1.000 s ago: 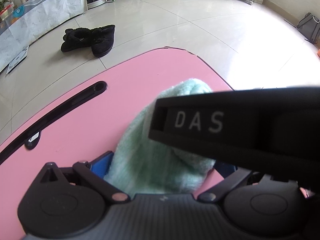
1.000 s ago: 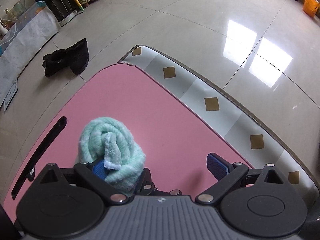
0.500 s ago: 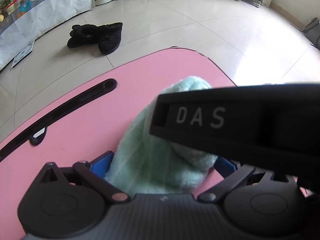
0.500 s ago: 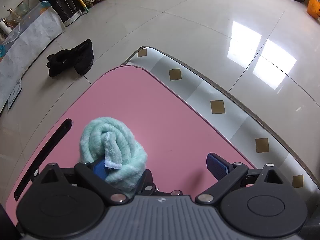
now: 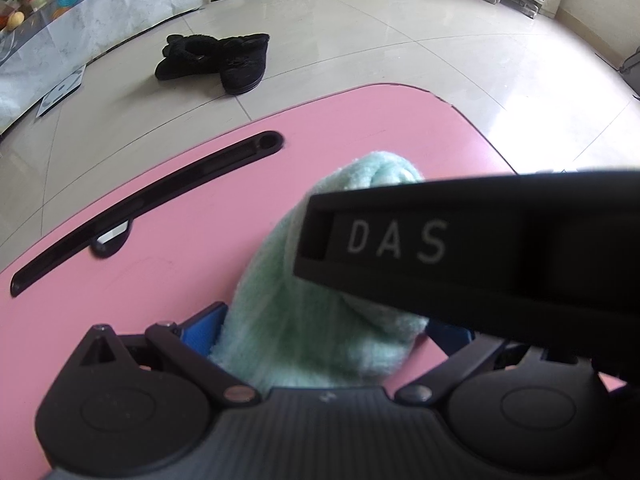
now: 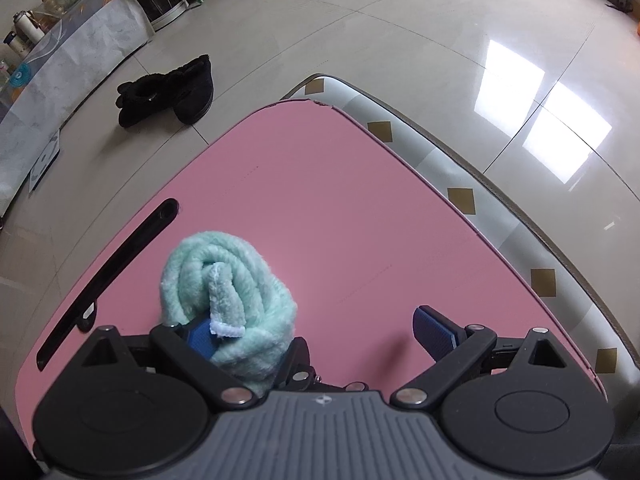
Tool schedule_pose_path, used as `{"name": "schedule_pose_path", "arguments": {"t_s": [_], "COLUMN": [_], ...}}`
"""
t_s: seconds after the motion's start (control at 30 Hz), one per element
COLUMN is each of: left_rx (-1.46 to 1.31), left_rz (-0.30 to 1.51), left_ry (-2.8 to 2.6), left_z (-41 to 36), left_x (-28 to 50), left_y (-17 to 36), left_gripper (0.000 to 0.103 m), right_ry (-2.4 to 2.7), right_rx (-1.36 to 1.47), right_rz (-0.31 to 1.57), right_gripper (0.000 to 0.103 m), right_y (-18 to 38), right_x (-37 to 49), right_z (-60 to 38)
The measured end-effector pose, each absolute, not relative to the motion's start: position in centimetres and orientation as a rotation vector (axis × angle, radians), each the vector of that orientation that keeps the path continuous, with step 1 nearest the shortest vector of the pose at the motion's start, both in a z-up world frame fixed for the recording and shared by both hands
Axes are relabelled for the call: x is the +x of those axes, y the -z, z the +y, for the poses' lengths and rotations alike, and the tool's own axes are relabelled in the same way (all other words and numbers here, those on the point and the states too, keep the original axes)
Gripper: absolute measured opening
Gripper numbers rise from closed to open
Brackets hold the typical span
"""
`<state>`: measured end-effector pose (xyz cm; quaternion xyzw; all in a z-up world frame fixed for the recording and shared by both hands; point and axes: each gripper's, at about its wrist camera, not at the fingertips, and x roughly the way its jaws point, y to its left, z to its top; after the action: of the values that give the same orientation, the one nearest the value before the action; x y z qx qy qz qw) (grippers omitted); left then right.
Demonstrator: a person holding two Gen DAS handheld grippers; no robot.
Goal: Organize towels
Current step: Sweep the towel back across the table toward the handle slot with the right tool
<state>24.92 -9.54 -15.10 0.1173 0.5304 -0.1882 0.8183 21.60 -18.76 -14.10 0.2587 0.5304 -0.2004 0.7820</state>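
Observation:
A mint-green towel point(image 5: 304, 320) rolled into a bundle lies on the pink table point(image 5: 140, 280). My left gripper point(image 5: 326, 332) is shut on it, its blue pads pressing both sides of the roll. The black body of my other gripper, lettered DAS point(image 5: 480, 256), crosses in front and hides the towel's right part. In the right wrist view the towel roll point(image 6: 240, 292) shows its spiral end with a white-hemmed corner sticking out. My right gripper point(image 6: 316, 332) is open wide; its left pad point(image 6: 200, 336) touches the roll and its right pad point(image 6: 434, 332) is over bare table.
A long black slot point(image 5: 160, 200) runs along the table's left side. A grey surface with brown diamond patches point(image 6: 460, 184) borders the table point(image 6: 340, 220) on the right. A pair of black fuzzy shoes point(image 5: 216, 60) sits on the tiled floor beyond.
Both views have shifted a little over the table, so the slot and shoes sit further right. The towel keeps its place between the left fingers; the right gripper stays open.

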Motion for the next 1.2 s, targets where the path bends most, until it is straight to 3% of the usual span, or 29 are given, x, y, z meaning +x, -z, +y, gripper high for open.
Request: {"name": "schedule_pose_path", "arguments": {"t_s": [1.2], "left_rx": [0.171], "left_rz": [1.182], "left_ry": [0.264], "left_z": [0.2], "left_x": [22.8], "left_y": [14.4], "left_gripper": [0.103], "right_ry": [0.206], "right_rx": [0.445], "right_rz": [1.205], "right_gripper": [0.097], "right_y": [14.4], "right_x": [22.2], "right_z": [-9.8]}}
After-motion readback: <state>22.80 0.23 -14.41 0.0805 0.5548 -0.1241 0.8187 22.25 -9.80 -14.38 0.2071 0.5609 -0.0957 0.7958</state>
